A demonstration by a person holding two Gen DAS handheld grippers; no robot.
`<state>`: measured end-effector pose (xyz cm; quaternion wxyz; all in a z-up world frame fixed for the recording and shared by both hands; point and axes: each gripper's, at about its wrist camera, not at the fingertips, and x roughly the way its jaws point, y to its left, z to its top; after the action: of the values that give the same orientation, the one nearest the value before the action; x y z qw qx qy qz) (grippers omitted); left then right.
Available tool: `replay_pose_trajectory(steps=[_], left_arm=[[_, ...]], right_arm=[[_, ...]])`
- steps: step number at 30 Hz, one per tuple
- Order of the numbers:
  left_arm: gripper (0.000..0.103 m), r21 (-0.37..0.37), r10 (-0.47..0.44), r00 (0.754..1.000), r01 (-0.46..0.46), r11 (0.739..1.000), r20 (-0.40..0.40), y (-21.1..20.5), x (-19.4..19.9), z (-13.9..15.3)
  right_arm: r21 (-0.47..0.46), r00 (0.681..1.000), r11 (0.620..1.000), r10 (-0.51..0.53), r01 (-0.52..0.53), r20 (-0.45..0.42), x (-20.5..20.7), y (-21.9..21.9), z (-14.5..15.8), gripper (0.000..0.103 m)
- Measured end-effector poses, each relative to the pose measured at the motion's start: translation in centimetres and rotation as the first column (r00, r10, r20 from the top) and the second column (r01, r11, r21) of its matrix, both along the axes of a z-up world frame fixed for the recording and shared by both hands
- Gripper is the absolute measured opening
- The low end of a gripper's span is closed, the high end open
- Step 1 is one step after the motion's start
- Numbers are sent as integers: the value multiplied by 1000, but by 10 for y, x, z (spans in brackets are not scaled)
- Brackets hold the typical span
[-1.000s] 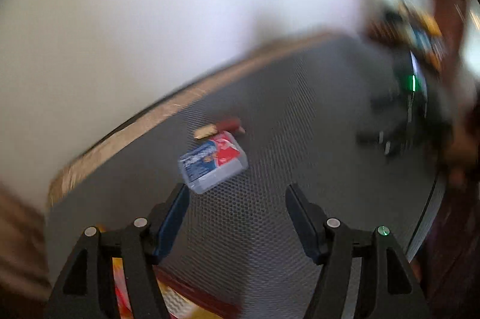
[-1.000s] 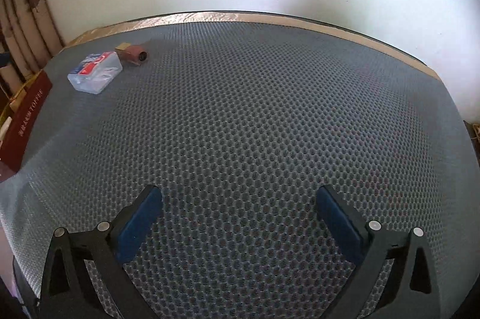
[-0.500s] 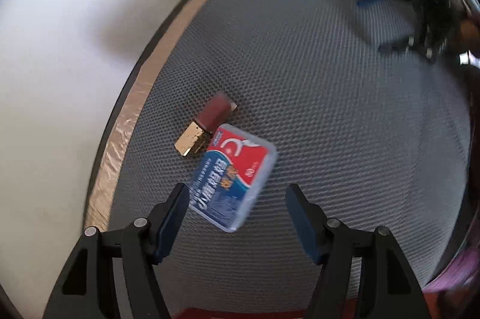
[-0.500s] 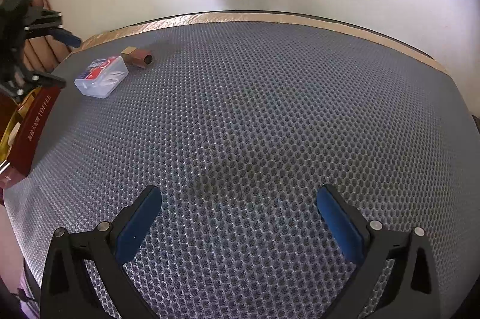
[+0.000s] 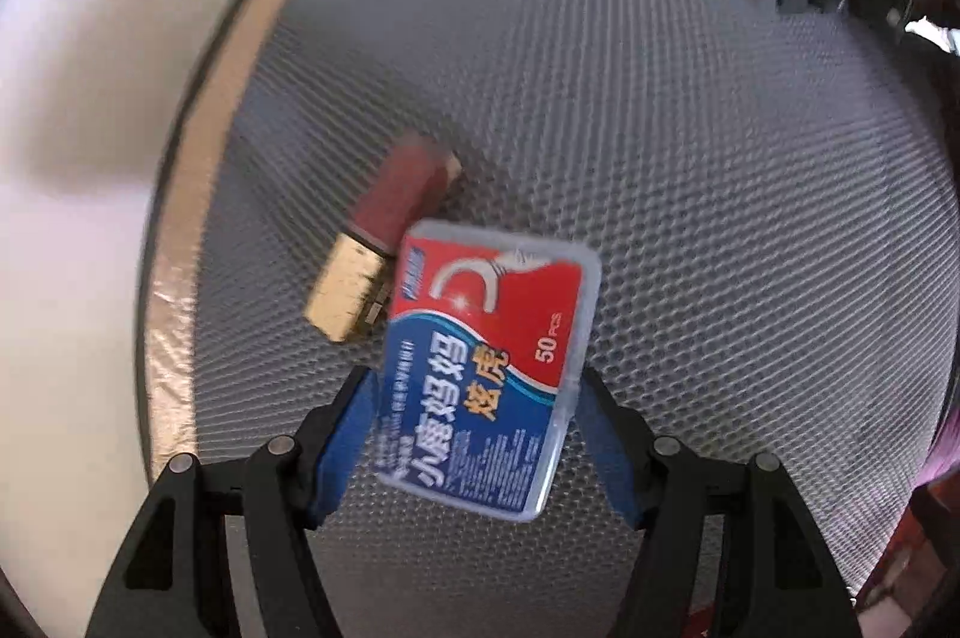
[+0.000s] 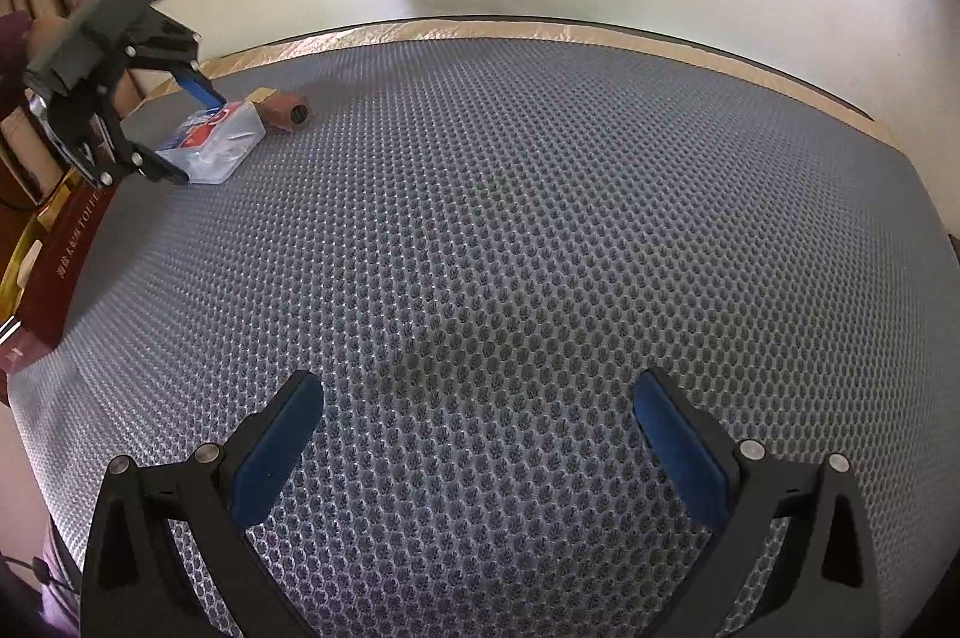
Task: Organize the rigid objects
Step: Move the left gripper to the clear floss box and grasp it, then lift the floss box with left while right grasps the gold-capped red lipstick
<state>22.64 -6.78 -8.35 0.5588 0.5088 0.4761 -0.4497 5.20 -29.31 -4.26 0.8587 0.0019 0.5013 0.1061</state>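
Grey mesh tabletop (image 6: 540, 248). Left claw (image 5: 474, 398) wide open, fingers either side of clear floss-pick box (image 5: 486, 368), not gripping it. Maroon-gold lipstick (image 5: 384, 236) lies just beside box. Right claw (image 6: 480, 428) wide open, holding nothing, well apart.

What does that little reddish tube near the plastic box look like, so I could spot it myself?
Start at the grey mesh mat and follow it to its far left corner by the wall. There a clear plastic box with a red and blue label sits between the fingers of the left hand-held gripper. Just behind it lies the lipstick: a small dark-red tube with a gold end.
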Motion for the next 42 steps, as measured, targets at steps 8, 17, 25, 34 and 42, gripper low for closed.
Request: replay_pose_trajectory(steps=[8, 17, 25, 34, 42], left_arm=[[67, -57, 357, 923, -368, 928, -141, 13, 35, 1], [66, -280, 767, 577, -814, 510, -281, 54, -13, 51], [66, -445, 819, 381, -878, 175, -429, 90, -94, 125], [66, -376, 813, 277, -923, 78, -512, 118, -129, 131], [70, -324, 779, 580, -804, 498, -240, 26, -116, 94]], right_arm=[[-2, 1000, 1000, -2, 2, 4, 5, 2, 0, 103], [1, 1000, 1000, 11, -11, 4, 6, 5, 1, 103], [65, 936, 936, 339, -346, 93, 77, 59, 43, 102], [-42, 846, 845, 533, -533, 15, 162, 147, 51, 101], [56, 901, 900, 434, -433, -9, 152, 104, 36, 102]])
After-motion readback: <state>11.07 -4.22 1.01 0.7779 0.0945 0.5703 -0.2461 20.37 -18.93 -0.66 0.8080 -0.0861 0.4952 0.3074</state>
